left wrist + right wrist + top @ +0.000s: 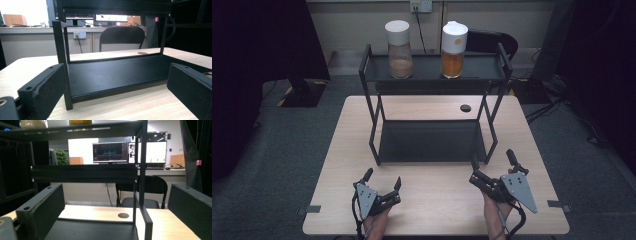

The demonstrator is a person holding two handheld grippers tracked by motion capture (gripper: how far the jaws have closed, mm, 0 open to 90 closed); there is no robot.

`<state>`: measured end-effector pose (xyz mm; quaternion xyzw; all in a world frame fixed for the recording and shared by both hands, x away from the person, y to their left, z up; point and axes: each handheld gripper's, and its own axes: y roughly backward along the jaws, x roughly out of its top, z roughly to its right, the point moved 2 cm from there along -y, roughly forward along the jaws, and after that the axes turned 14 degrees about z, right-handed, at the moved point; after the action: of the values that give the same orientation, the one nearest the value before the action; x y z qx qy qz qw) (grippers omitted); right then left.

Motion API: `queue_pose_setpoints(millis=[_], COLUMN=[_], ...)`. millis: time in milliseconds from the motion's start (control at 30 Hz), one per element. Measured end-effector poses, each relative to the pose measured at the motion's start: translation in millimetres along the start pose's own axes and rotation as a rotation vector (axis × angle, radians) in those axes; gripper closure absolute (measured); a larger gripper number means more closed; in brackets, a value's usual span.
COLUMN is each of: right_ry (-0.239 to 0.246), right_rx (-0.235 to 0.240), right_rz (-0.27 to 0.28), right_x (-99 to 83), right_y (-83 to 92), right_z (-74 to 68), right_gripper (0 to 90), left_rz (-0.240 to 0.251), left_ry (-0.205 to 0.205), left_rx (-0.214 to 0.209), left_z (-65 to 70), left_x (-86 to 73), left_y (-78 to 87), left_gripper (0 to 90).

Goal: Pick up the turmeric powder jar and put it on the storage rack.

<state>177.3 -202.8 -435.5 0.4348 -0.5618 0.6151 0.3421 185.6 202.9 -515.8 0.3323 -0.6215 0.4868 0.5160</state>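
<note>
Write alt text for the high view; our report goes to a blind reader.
A black two-tier metal rack stands on a light wooden table, with two white-capped clear jars on its top shelf, one of beige powder and one of orange powder. In front, the left tool and right tool are open and hold nothing.

Dim room, lit tabletop, dark corners, bright window glare, near fingers softly blurred
</note>
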Motion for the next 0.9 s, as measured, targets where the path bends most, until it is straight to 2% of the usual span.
queue_pose_setpoints(millis=[167,600,900], right_ry=[-0.009,0.025,0.033], right_rx=[-0.014,-0.012,-0.02], right_rz=[-0.022,-0.056,-0.087], right_x=[-12.4,-39.3,-52.3], right_y=[6.7,20.1,25.7], right_z=[-0.6,-7.6,-6.9], right_gripper=[0.0,0.0,0.0], left_rz=[0.0,0.0,0.0], left_ry=[0.0,0.0,0.0], left_rx=[0.0,0.0,0.0], left_z=[0.0,0.1,0.1], left_x=[0.0,0.0,0.0], left_y=[0.0,0.0,0.0], left_gripper=[1.8,1.8,1.8])
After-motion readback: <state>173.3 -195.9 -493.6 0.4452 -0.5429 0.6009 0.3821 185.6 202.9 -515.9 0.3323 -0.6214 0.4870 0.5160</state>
